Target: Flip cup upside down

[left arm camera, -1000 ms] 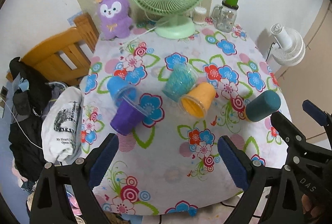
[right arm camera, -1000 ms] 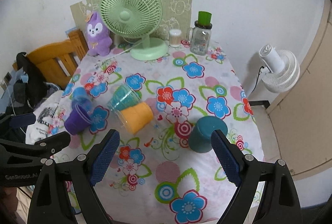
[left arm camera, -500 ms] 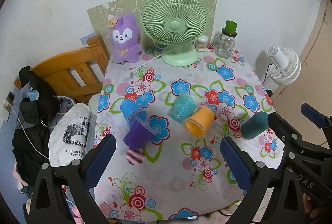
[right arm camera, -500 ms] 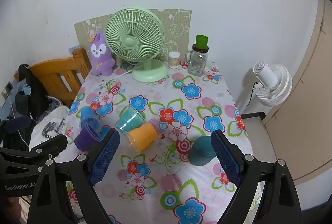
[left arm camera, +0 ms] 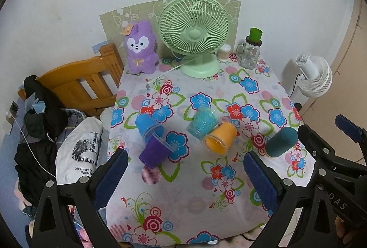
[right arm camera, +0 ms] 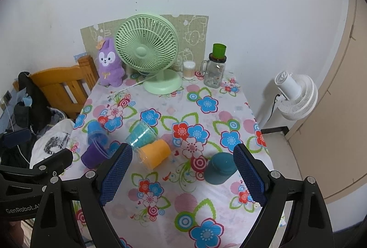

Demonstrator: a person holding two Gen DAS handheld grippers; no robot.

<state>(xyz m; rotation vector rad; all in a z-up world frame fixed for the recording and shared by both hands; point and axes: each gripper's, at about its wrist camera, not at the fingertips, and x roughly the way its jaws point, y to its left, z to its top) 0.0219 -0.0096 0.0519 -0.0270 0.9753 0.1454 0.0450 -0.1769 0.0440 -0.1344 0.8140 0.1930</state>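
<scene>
Floral-clothed counter [left arm camera: 195,190]: both grippers, left [left arm camera: 183,175] and right [right arm camera: 182,173], released and empty; crowded lying cups [left arm camera: 152,150] risk rolling if nudged.

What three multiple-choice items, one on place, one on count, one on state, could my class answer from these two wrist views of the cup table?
1. Where is the teal cup?
A. beside the green fan
B. near the table's right edge, apart from the other cups
C. on the chair

2. How many cups lie on their sides in the middle cluster?
A. two
B. four
C. six

3. How does the teal cup stand?
A. upside down, base up
B. upright, mouth up
C. held in a gripper

Answers:
1 B: it stands alone on the cloth, right of the orange cup.
2 B: the blue cup, purple cup, glitter cup and orange cup are all tipped over.
3 A: the right wrist view shows its closed base on top, and both the left gripper and right gripper are open and empty.
</scene>
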